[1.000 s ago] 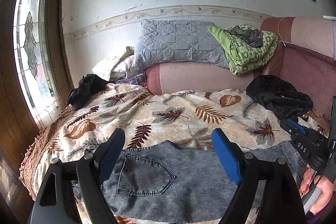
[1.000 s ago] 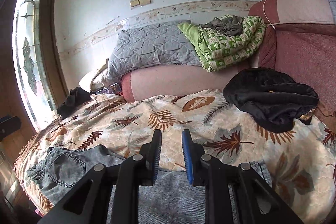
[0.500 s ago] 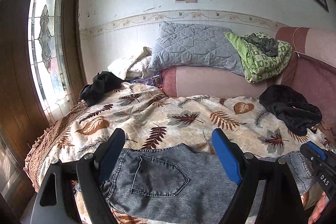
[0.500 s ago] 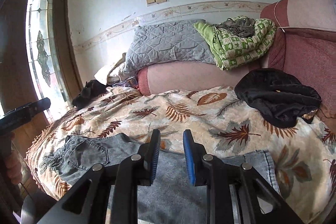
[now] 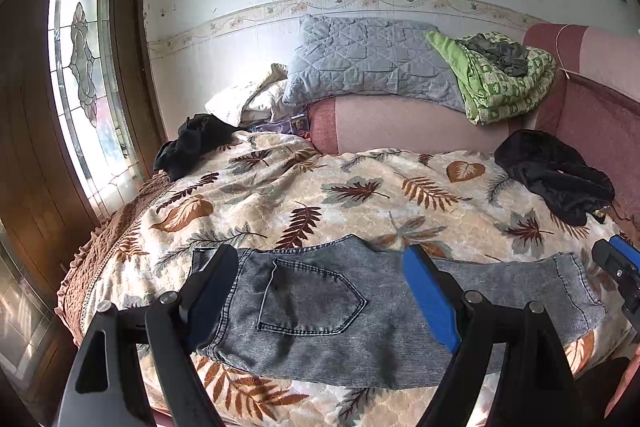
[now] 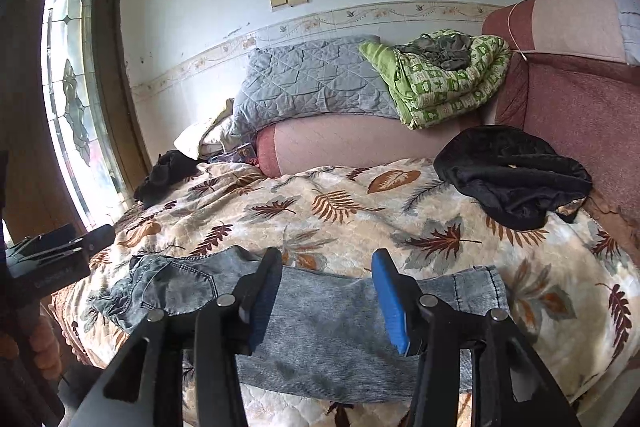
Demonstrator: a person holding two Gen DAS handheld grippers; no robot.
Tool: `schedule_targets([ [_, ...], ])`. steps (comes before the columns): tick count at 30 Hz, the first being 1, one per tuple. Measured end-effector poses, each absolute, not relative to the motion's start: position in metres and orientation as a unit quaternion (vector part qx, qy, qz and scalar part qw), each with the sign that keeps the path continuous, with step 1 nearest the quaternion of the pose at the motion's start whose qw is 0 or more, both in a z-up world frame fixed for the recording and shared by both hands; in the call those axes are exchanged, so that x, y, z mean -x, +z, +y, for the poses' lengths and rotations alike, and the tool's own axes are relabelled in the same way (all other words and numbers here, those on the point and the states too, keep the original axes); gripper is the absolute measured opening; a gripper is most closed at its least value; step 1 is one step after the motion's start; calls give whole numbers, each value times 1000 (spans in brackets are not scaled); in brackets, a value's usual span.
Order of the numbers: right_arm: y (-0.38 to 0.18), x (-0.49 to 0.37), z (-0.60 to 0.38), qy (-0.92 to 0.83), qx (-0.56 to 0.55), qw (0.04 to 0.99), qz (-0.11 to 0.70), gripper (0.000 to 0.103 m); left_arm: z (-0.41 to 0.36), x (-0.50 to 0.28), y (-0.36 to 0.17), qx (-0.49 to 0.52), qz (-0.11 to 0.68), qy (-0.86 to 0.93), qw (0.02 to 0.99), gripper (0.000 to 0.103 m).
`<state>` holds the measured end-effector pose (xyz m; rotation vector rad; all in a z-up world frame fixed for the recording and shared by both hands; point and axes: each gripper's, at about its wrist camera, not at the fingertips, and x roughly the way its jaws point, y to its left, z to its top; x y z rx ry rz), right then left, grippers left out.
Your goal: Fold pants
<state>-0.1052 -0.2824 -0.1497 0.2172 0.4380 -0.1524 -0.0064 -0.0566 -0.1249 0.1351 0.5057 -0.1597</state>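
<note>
The grey denim pants (image 5: 352, 311) lie flat and folded lengthwise along the near edge of the leaf-patterned bedspread (image 5: 360, 195), waistband and back pocket to the left, leg hem to the right; the near long edge of the denim runs close to the lip of the bed, the far long edge borders bare bedspread; the left gripper (image 5: 324, 291) hangs over the waist end with its jaws wide apart and nothing between the pads, the fabric lying loose beneath them; the right gripper (image 6: 328, 293) sits over the leg portion, its jaws opening, with no cloth pinched between them; a person's hand (image 6: 40, 347) shows at the far left edge of the right wrist view, gripping the other tool's handle; beyond the pants the bedspread is open across its middle; a black garment (image 5: 556, 183) rests at the far right near the pink sofa back (image 5: 592, 115); a second dark garment (image 5: 192, 147) lies at the far left corner beside the stained-glass window (image 5: 84, 67); a grey quilted pillow (image 5: 368, 63) and a green patterned blanket (image 5: 500, 79) rest on the pink bolster (image 5: 400, 123) along the far wall.
</note>
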Motion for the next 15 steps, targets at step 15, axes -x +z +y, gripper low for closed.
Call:
schedule_targets([
  [15,-146,100,-240,-31,-68,971,228,51,-50,10,-119,-67,263,-76,960,85],
])
